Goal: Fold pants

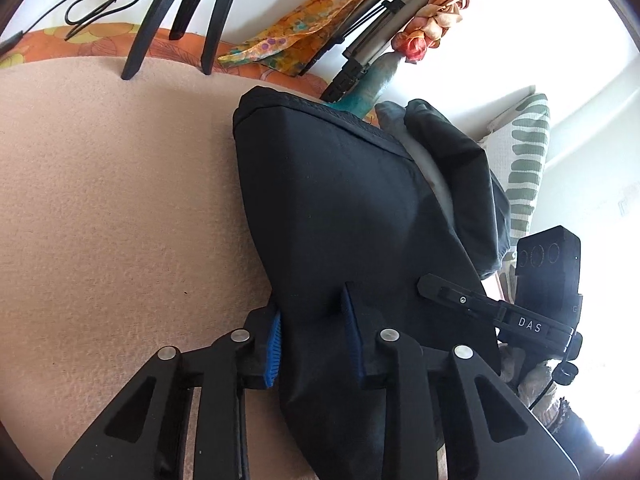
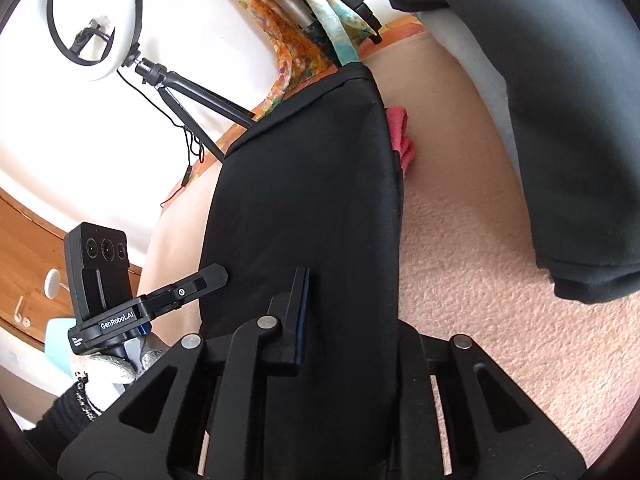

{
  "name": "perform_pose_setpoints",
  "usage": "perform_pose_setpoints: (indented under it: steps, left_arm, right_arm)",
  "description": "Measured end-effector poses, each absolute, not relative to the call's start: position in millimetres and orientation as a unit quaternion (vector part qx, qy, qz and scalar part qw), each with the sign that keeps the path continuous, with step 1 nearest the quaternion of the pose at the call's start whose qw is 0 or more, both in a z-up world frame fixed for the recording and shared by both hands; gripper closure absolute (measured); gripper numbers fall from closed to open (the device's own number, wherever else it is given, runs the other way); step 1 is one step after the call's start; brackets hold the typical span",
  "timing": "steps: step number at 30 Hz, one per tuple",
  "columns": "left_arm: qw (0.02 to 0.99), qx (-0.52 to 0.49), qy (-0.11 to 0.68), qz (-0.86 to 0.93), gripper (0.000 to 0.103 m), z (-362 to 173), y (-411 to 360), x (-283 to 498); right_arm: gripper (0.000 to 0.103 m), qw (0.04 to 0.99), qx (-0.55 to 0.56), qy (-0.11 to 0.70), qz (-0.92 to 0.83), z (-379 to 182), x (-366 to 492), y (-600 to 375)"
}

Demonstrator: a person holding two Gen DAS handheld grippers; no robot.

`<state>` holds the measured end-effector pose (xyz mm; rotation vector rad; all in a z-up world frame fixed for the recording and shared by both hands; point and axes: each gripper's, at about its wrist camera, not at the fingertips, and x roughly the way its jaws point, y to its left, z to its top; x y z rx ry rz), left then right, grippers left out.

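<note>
Pinkish-beige carpet (image 1: pixel 100 200) fills the ground under both of my grippers, with the black pants (image 1: pixel 340 208) stretched lengthwise over it, the far hem lying on the carpet near a patterned orange cloth (image 1: pixel 296 36). My left gripper (image 1: pixel 312 344) has its 2 fingers partly closed, and the near edge of the pants passes between the blue pads (image 1: pixel 273 350), which press the fabric from either side. My right gripper (image 2: pixel 348 320) also has cloth bunched between its fingers; I can see only 1 pad clearly there, since the pants drape over the other finger, so I read its jaws as narrowed on the fabric. From the left wrist I see the right gripper's body marked DAS (image 1: pixel 536 304), a second dark garment (image 1: pixel 460 176) beyond the pants, and a striped cushion (image 1: pixel 524 160). From the right wrist I see instead a ring light (image 2: pixel 94 16) on its stand, a wooden surface (image 2: pixel 32 264), a small pink cloth (image 2: pixel 402 136) touching the pants' right edge, and the left gripper body marked GenRobot.AI (image 2: pixel 120 304).
</note>
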<state>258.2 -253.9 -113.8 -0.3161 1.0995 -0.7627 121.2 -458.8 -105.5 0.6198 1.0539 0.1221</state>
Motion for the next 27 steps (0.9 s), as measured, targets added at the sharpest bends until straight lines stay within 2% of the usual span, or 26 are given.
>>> perform_pose_setpoints:
  steps: [4,8,15,27]
  left_arm:
    - [0.782,-0.129,0.497,-0.353,0.088,-105,-255,251]
    - [0.793,-0.106,0.478,-0.363,0.090,-91,-260,242]
    - [0.796,-0.114,0.466,-0.368,0.091,-74,-264,234]
    - [0.802,-0.093,0.400,-0.433,0.091,0,-319,214]
  right_arm:
    - [0.090,0.832,0.243,0.496,0.047,-91,122,-444]
    - [0.091,0.842,0.215,0.492,0.047,-79,116,-436]
    - [0.091,0.856,0.191,0.478,0.049,-51,103,-429]
    - [0.091,0.891,0.157,0.425,0.029,24,65,-464]
